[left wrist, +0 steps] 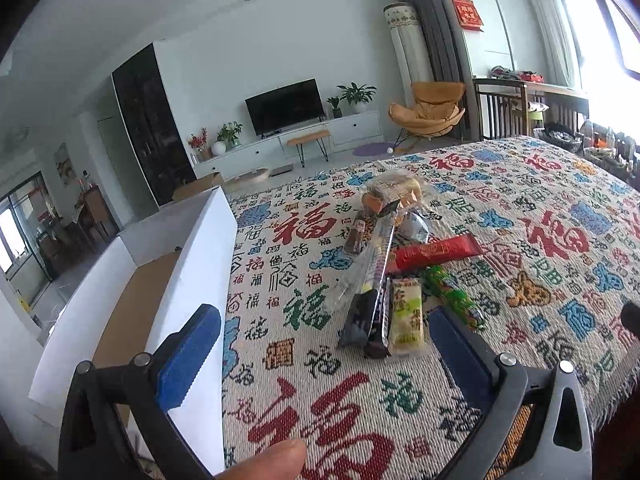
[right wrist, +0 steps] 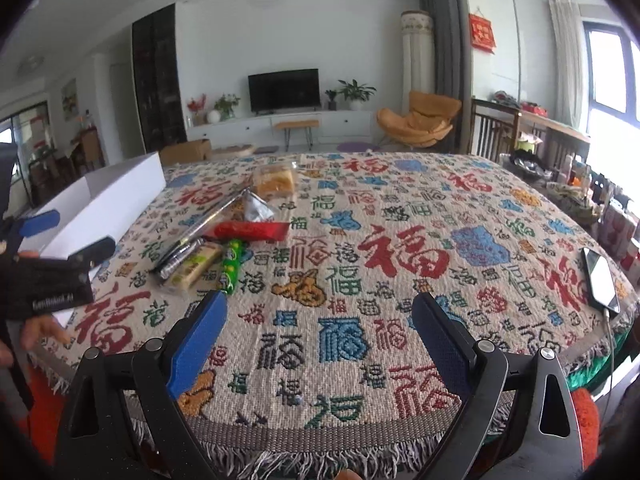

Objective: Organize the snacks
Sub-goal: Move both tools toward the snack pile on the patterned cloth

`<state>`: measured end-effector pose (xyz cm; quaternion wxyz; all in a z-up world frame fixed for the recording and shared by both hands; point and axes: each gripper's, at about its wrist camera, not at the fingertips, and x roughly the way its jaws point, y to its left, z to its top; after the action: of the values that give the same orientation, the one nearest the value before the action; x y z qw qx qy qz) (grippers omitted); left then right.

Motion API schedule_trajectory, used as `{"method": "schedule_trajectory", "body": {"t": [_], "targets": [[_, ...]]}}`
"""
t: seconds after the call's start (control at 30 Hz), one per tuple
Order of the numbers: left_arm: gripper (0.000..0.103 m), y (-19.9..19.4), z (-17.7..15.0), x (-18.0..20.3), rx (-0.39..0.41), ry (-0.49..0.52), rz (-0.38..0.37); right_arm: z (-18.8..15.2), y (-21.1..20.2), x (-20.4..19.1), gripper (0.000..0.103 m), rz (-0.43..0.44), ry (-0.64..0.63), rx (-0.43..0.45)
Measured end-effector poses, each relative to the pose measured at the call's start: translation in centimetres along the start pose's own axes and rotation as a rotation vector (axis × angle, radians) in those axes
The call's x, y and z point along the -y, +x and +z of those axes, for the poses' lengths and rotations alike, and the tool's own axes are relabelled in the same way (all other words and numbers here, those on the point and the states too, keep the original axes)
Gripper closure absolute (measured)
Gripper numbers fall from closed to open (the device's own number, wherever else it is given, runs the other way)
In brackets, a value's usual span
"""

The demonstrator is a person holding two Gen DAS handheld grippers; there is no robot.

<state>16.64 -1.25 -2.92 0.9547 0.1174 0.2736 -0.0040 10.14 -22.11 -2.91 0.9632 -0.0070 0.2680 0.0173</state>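
Observation:
A pile of wrapped snacks lies on the patterned tablecloth (left wrist: 520, 240): a red bar (left wrist: 432, 254), a green pack (left wrist: 454, 294), a pale wafer pack (left wrist: 406, 318), dark bars (left wrist: 370, 320) and a bread pack (left wrist: 394, 190). A white open box (left wrist: 192, 280) stands at the table's left edge. My left gripper (left wrist: 324, 334) is open just in front of the pile, its left finger over the box wall. My right gripper (right wrist: 320, 332) is open over bare cloth near the front edge, with the snack pile (right wrist: 224, 240) ahead to its left. The left gripper (right wrist: 66, 236) shows beside the box (right wrist: 100, 204).
A phone (right wrist: 600, 280) with a cable lies at the right edge of the table. A thumb (left wrist: 268, 460) shows at the bottom of the left wrist view. Beyond the table are a TV (right wrist: 284, 90), an orange chair (right wrist: 420, 120) and a wooden railing (right wrist: 520, 132).

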Motion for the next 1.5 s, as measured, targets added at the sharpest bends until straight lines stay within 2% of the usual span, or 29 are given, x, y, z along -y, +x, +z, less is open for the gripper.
{"method": "schedule_trajectory", "body": {"t": [0.1,0.27,0.53,0.63,0.83,0.93,1.07,1.23,1.4,1.5], "targets": [[0.000,2.4,-0.2,0.0,-0.017,0.025,0.028,-0.7,1.7,0.0,0.007,0.002,-0.021,-0.021],[0.000,4.2,-1.2,-0.5,-0.052,0.073,0.092,-1.1,3.7,0.9,0.007,0.034,0.044,-0.055],[0.000,5.8,-2.3,-4.1,-0.115,0.035,0.183,-1.9,5.1,0.4,0.007,0.079,0.017,-0.071],[0.000,6.2,-2.6,-4.9,-0.133,0.000,0.166,-1.8,5.1,0.2,0.007,0.075,0.005,-0.059],[0.000,5.9,-2.9,-5.8,-0.125,0.023,0.214,-1.9,5.6,0.1,0.007,0.070,-0.003,-0.071],[0.000,5.6,-3.3,-7.4,-0.139,-0.008,0.203,-1.9,5.7,-0.1,0.007,0.065,-0.013,-0.066],[0.000,4.4,-3.8,-7.3,-0.137,0.004,0.214,-1.9,5.7,-0.4,0.007,0.064,-0.025,-0.059],[0.000,2.2,-4.9,-4.0,-0.164,-0.040,0.065,-2.0,6.3,-0.7,0.007,0.052,-0.034,-0.080],[0.000,4.0,-6.7,1.2,-0.295,0.030,-0.012,-2.5,7.6,-0.5,0.007,0.042,-0.009,-0.156],[0.000,4.9,-7.1,2.6,-0.330,0.049,-0.040,-2.9,8.0,-0.7,0.007,0.042,-0.014,-0.196]]}}
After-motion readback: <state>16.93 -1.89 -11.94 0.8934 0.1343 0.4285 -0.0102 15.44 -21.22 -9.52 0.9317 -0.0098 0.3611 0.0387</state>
